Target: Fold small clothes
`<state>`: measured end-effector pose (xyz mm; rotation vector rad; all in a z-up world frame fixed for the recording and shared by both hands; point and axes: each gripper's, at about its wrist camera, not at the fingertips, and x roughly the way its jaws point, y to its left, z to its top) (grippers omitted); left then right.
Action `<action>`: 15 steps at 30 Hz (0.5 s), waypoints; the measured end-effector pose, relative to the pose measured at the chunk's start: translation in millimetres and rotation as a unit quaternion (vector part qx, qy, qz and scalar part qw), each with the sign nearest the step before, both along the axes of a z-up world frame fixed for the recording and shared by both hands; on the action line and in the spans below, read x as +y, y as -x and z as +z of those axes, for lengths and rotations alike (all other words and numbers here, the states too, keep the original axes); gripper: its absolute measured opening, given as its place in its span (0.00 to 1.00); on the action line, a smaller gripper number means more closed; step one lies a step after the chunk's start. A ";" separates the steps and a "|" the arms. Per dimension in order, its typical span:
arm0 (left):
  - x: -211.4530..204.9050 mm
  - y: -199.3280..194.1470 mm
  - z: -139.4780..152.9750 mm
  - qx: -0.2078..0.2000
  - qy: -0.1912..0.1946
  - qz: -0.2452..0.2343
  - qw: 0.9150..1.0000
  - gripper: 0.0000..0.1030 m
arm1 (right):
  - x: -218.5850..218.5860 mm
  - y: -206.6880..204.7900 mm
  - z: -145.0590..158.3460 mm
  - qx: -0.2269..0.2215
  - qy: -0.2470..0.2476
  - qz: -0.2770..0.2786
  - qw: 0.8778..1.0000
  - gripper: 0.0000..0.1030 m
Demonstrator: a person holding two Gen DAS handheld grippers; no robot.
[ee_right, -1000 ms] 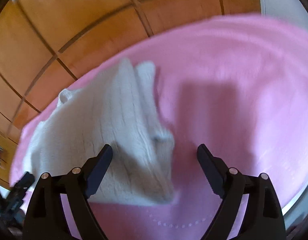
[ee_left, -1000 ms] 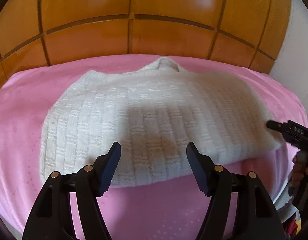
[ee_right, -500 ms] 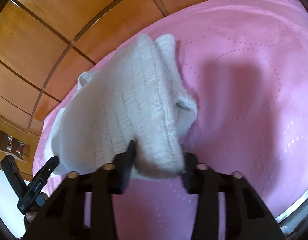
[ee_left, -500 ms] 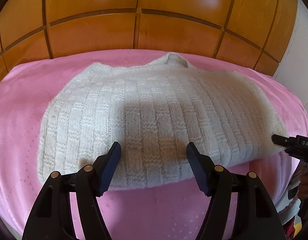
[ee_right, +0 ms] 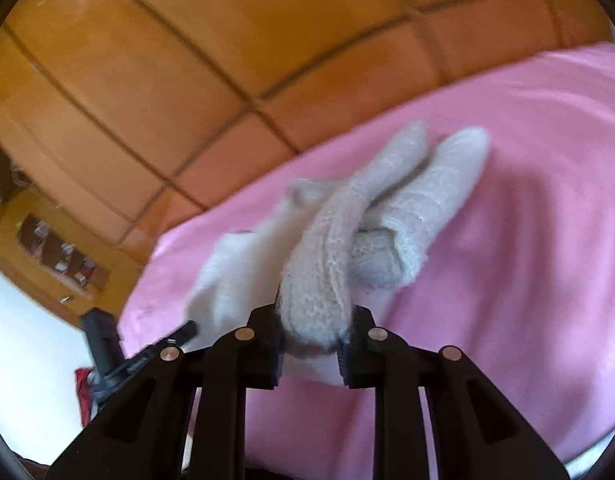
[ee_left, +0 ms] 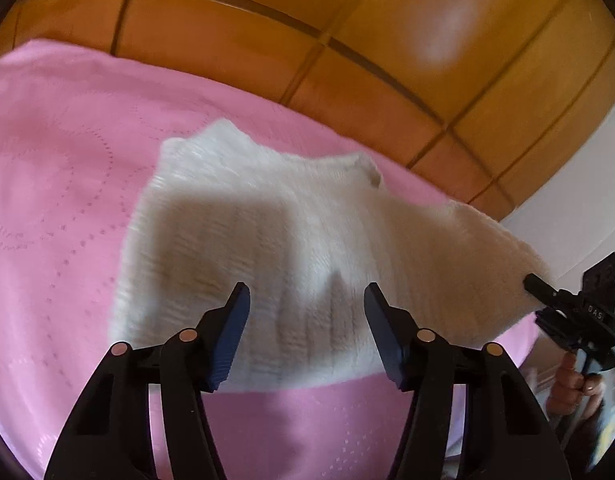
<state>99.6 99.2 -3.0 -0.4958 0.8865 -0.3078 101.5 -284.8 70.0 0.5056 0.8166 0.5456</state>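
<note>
A white knitted sweater [ee_left: 267, 240] lies on the pink bed cover [ee_left: 59, 208]. Its right end is lifted off the cover. My right gripper [ee_right: 311, 336] pinches that bunched end [ee_right: 319, 280]; its jaws are closing with the knit pressed between the pads. The same gripper shows in the left wrist view [ee_left: 541, 286], gripping the raised corner, with a hand [ee_left: 573, 376] under it. My left gripper [ee_left: 306, 300] hovers over the sweater's near edge. Its jaws are closing, the knit lies below the gap, and the pads do not press it.
A wooden panelled headboard [ee_left: 347, 40] runs behind the bed. A white wall [ee_left: 579, 200] stands at the right. In the right wrist view a wooden shelf [ee_right: 55, 256] with small items is at the far left, and my left gripper [ee_right: 183, 330] reaches in from the lower left.
My right gripper went from open to shut on the sweater's right end and lifted it. The left gripper moved sideways and rolled, and its jaws narrowed a little.
</note>
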 end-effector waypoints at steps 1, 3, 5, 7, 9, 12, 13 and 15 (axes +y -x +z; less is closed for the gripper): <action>7.9 -0.2 1.3 -0.001 0.015 0.003 1.000 0.57 | 16.2 -2.6 7.0 -0.009 -0.002 0.018 1.000 0.19; 22.6 0.2 4.7 -0.007 0.041 0.009 0.999 0.57 | 53.2 -8.2 19.1 -0.023 -0.003 0.058 0.998 0.18; 33.9 0.6 8.5 -0.012 0.057 0.013 0.998 0.57 | 99.2 -11.8 25.4 -0.033 0.002 0.105 0.994 0.18; 45.4 -0.4 11.2 -0.015 0.083 0.015 0.996 0.57 | 133.0 -14.8 23.6 -0.038 0.013 0.136 0.990 0.18; 58.6 -0.3 11.3 -0.013 0.116 0.017 0.993 0.57 | 169.2 -18.1 14.2 -0.032 0.019 0.167 0.985 0.18; 73.4 -1.1 5.6 -0.003 0.173 0.012 0.985 0.57 | 213.2 -19.2 -7.4 -0.020 0.037 0.202 0.979 0.17; 77.4 -2.8 3.2 0.002 0.189 0.008 0.982 0.57 | 223.0 -18.6 -15.9 -0.012 0.043 0.209 0.977 0.17; 80.8 -3.9 -0.6 0.008 0.205 0.007 0.979 0.62 | 242.4 -17.2 -32.4 -0.002 0.056 0.221 0.974 0.17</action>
